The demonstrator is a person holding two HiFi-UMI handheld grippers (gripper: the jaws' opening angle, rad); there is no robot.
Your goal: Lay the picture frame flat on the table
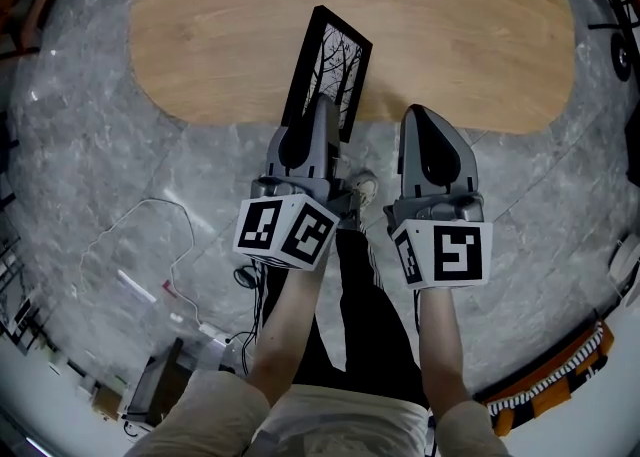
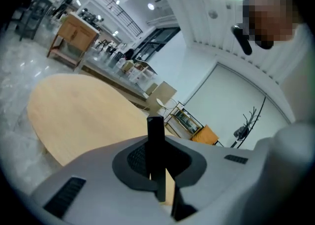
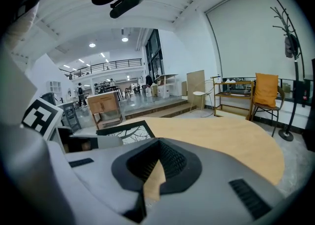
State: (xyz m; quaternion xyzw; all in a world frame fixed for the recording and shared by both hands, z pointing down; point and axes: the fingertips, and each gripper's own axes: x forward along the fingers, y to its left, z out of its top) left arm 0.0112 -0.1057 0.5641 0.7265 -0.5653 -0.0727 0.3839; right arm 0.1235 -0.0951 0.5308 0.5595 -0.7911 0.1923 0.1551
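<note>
We are pinching the frame (image 1: 330, 65) in the left gripper (image 1: 322, 103) to tip it flat, the right gripper (image 1: 420, 113) idling alongside, jaws together.

Picture frame (image 1: 335, 60) at table's (image 1: 200, 25) near edge

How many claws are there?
2. The left claw grips the picture frame by its near edge; the right claw, shut and empty, is beside it at the table edge.
</note>
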